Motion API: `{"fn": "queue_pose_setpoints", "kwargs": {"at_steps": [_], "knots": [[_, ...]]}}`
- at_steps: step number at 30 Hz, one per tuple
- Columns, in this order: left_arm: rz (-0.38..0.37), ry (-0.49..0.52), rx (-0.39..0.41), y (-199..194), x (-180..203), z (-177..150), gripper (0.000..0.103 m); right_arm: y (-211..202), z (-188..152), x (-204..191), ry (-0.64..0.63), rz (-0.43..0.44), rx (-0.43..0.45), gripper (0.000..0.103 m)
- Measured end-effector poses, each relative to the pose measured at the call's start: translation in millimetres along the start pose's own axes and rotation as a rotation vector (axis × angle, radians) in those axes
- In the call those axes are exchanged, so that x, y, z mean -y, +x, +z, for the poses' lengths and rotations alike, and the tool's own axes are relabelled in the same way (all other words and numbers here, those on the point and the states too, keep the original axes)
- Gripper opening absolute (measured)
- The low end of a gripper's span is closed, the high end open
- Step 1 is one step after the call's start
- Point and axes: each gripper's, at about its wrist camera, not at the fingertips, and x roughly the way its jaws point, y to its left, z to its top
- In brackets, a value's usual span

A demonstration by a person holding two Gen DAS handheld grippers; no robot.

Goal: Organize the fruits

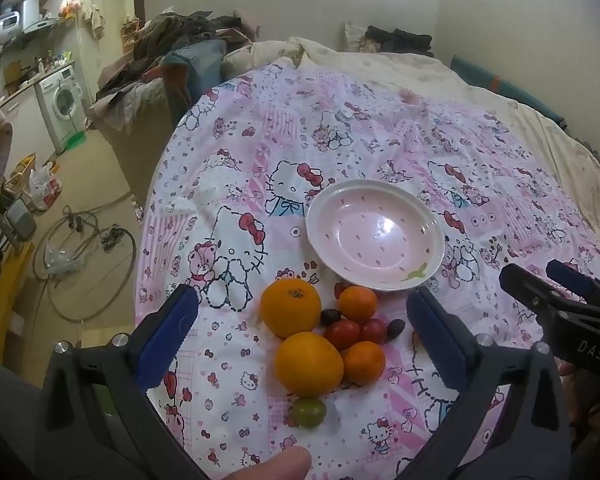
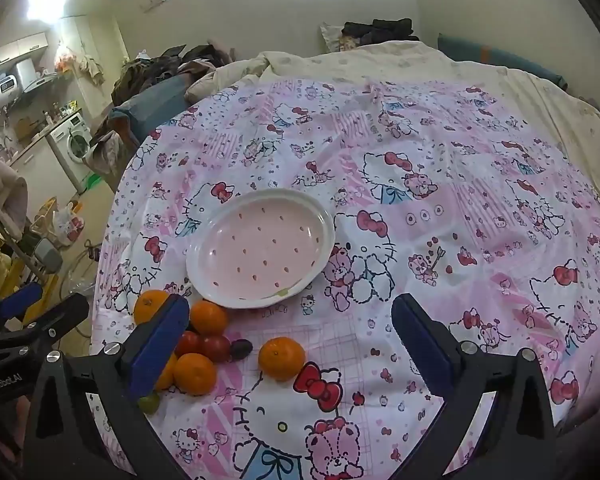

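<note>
Both grippers hang above a bed (image 1: 380, 128) covered with a pink cartoon sheet. The left gripper (image 1: 304, 308) is spread wide, holding nothing, over a cluster of fruit: oranges (image 1: 290, 307), red tomatoes (image 1: 342, 334), dark grapes (image 1: 330, 316) and 1 green tomato (image 1: 309, 412). The right gripper (image 2: 290, 320) is also wide and holds nothing; 1 orange (image 2: 282, 358) lies apart from the cluster between its fingers. A pink plate (image 1: 432, 220) sits just beyond the fruit, with nothing on it.
</note>
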Motion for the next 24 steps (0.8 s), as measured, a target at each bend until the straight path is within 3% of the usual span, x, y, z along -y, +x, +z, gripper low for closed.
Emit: {"fn": "queue_pose_setpoints", "kwargs": {"at_steps": [24], "knots": [[0.002,-0.005,0.002,-2.0,-6.5,-0.7,0.103,-2.4,1.8,-3.7,-0.014,0.005,0.013,0.103]]}}
